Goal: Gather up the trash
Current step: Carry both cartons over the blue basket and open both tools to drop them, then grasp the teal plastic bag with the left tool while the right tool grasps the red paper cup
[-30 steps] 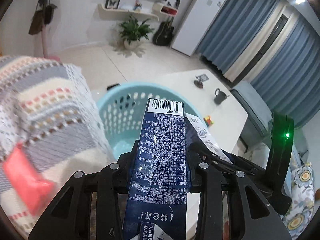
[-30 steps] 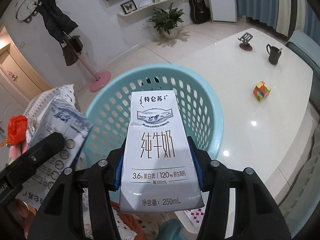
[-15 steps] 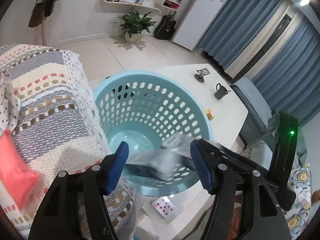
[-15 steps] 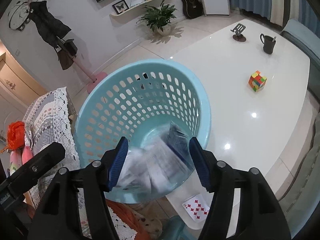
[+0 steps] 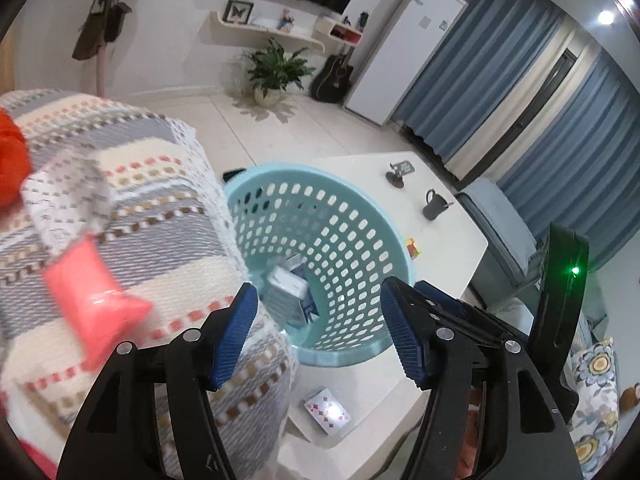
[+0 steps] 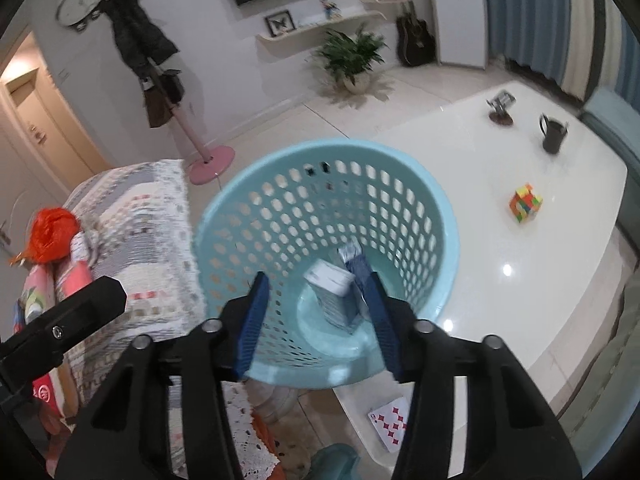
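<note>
A light blue perforated basket (image 5: 384,240) (image 6: 436,208) stands on the near corner of the white table (image 5: 448,236) (image 6: 560,216). Two milk cartons (image 5: 289,295) (image 6: 335,298) lie inside it on its bottom. My left gripper (image 5: 320,328) is open and empty, above and in front of the basket. My right gripper (image 6: 320,324) is open and empty too, held just above the basket's near rim. The left gripper's body (image 6: 60,332) shows at the left of the right wrist view.
A patterned blanket (image 5: 120,216) (image 6: 140,216) covers a seat left of the basket, with pink packets (image 5: 92,292) and an orange bag (image 6: 50,234). On the table are a puzzle cube (image 6: 525,203), a black mug (image 6: 554,136), a small stand (image 6: 500,108) and a playing card (image 5: 326,410) (image 6: 390,422).
Both grippers opened and let go of their milk cartons, which dropped into the basket and came to rest on its bottom. Both grippers have drawn back a little.
</note>
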Action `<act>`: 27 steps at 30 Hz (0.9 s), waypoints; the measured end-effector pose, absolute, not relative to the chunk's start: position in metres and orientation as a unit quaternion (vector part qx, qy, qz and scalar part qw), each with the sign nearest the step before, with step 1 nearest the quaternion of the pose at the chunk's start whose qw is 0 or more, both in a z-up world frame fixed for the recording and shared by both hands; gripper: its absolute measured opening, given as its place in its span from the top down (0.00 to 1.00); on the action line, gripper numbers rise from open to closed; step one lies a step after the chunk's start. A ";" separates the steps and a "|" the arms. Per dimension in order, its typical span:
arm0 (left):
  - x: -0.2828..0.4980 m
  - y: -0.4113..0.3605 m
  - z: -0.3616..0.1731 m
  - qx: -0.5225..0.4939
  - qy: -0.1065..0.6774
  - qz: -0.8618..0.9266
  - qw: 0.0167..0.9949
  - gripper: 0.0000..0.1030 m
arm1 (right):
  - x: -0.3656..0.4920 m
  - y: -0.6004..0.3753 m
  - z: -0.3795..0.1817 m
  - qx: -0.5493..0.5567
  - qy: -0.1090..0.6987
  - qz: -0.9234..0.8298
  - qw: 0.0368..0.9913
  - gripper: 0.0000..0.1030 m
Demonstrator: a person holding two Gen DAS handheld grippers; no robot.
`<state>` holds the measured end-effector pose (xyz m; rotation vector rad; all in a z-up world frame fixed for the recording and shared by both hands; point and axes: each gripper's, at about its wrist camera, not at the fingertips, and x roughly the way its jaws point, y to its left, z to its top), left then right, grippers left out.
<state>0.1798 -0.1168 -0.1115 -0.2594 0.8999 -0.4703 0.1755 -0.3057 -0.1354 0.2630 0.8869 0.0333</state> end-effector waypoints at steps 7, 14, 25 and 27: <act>0.133 -0.061 -0.071 -0.132 0.375 -0.182 0.899 0.39 | 0.154 -0.261 -0.093 0.102 0.375 0.073 0.918 0.62; 0.079 0.033 -0.049 -0.155 0.342 -0.091 0.923 0.39 | 0.123 -0.195 -0.060 0.070 0.341 0.163 0.923 0.61; 0.026 0.146 -0.058 -0.191 0.355 -0.001 0.915 0.39 | 0.078 -0.104 -0.077 0.028 0.368 0.265 0.891 0.54; 0.024 0.151 -0.067 -0.200 0.362 -0.001 0.910 0.39 | 0.072 -0.092 -0.086 0.020 0.381 0.275 0.883 0.54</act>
